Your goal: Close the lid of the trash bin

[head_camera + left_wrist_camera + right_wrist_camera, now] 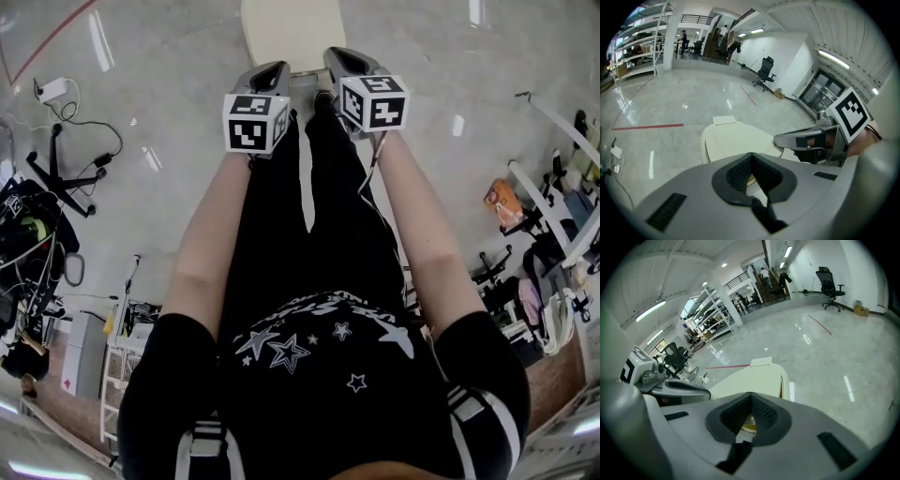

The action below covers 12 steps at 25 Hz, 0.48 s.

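Pressed together at the tips on the left gripper [751,154], pinching nothing; likewise closed and empty on the right gripper [751,394]. Held side by side over the cream trash bin lid [291,28]; contact with it unclear.

Left claw [751,155] jaws seemingly together, cream bin lid [736,140] just beyond

Glossy grey floor [693,103], red line [647,126], office chair [765,74], white walls [787,58]

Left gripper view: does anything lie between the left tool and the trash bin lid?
Nothing shows between them. The left tool, jaws together, overlaps the cream lid with no gap visible; the head view agrees.
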Tool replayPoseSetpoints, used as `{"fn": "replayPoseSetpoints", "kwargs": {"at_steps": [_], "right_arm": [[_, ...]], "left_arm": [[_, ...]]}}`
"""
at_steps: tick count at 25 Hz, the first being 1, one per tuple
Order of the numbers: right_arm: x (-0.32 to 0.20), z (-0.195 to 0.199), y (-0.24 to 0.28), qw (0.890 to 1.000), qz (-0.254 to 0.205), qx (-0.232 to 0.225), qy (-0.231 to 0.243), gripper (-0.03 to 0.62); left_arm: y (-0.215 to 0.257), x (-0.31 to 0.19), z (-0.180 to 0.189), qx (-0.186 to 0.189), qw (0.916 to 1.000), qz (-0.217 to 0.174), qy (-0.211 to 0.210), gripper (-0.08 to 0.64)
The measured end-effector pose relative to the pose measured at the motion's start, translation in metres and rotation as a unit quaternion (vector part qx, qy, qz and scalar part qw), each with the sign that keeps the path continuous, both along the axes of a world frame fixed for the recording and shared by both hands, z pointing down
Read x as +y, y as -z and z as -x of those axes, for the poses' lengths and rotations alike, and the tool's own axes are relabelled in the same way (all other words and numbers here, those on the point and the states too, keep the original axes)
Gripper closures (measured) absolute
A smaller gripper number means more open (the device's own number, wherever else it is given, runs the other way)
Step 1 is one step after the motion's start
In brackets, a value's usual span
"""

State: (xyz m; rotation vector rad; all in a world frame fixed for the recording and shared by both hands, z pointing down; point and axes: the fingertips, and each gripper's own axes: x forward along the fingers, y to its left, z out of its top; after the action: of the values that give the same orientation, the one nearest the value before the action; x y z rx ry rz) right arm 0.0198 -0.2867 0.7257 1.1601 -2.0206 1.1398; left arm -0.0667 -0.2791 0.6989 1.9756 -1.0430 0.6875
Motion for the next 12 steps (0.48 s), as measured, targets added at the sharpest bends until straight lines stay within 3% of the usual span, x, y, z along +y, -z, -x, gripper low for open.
{"fn": "replayPoseSetpoints", "kwargs": {"at_steps": [12], "right_arm": [[0.033,-0.002,-0.049,0.997,0.025,-0.011,0.077,0.586]], "left_arm": [[-0.055,0.038,-0.015,-0.024,0.9985,0.026,0.041,0.549]]}}
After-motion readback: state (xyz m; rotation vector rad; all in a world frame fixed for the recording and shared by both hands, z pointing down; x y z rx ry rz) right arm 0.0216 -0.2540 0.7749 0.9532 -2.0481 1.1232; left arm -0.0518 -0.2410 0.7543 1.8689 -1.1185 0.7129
